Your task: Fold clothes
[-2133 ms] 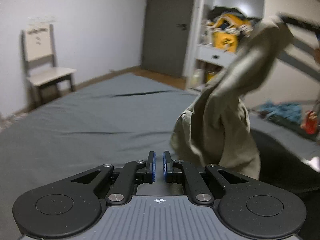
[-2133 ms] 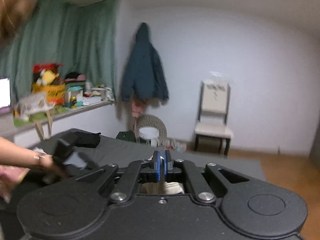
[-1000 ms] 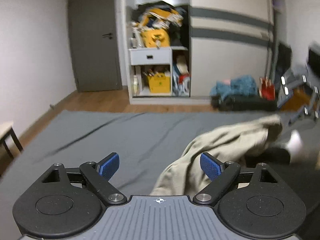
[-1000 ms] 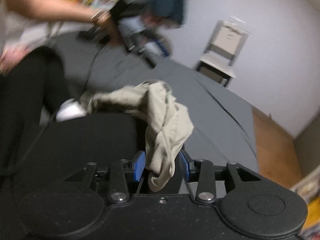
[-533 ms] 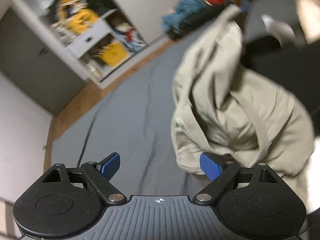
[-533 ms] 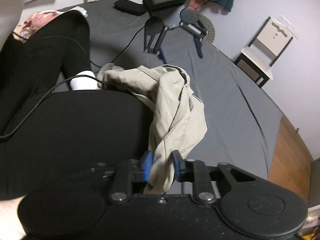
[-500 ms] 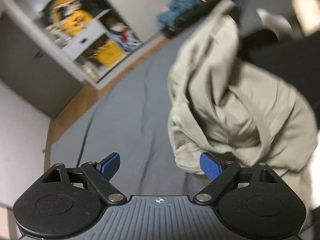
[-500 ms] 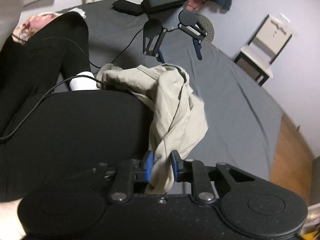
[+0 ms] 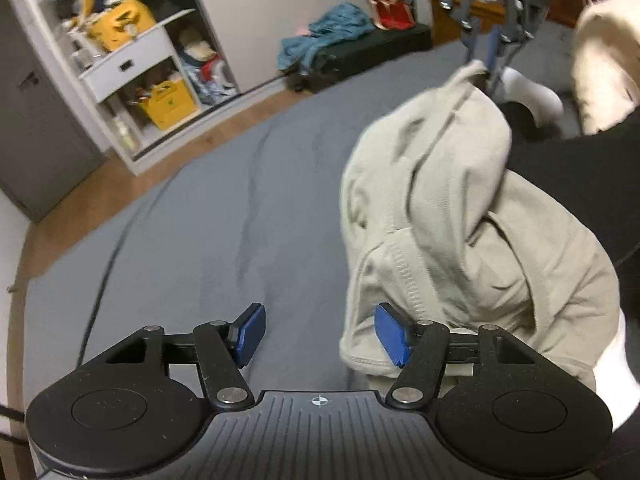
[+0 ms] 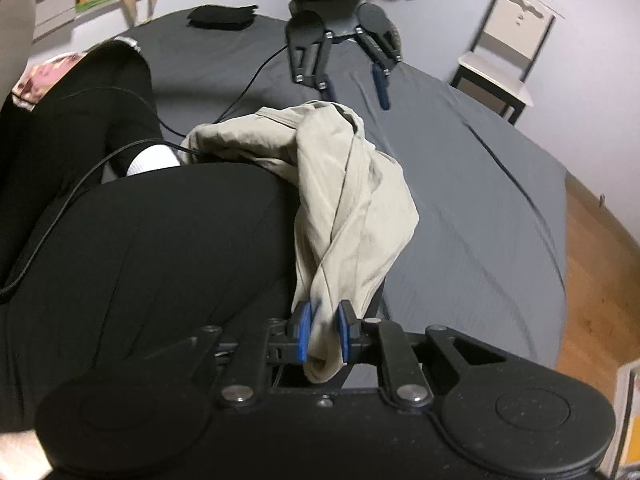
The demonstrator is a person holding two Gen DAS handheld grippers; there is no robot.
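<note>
A crumpled beige garment [image 9: 460, 208] lies bunched on the grey bed sheet [image 9: 224, 232] and over a person's black-clad leg [image 10: 160, 248]. My left gripper [image 9: 320, 334] is open; its right pad [image 9: 390, 334] touches the garment's hem, its left pad [image 9: 250, 330] is over bare sheet. In the right wrist view my right gripper [image 10: 322, 334] is shut on a twisted end of the same beige garment [image 10: 352, 200]. The left gripper [image 10: 354, 76] appears open beyond the garment's far end. The right gripper [image 9: 490, 56] shows at the garment's far tip.
The person sits on the bed, a white sock [image 10: 154, 160] and a black cable [image 10: 240, 92] near the garment. A white chair [image 10: 504, 60] stands by the wall. Shelves with yellow bags [image 9: 160, 96] and a blue cloth pile [image 9: 324, 36] line the floor beyond the bed.
The left gripper has opened and swung down to the garment's hem. The right gripper has closed tighter on the garment's end, and the garment now rests on the bed and leg.
</note>
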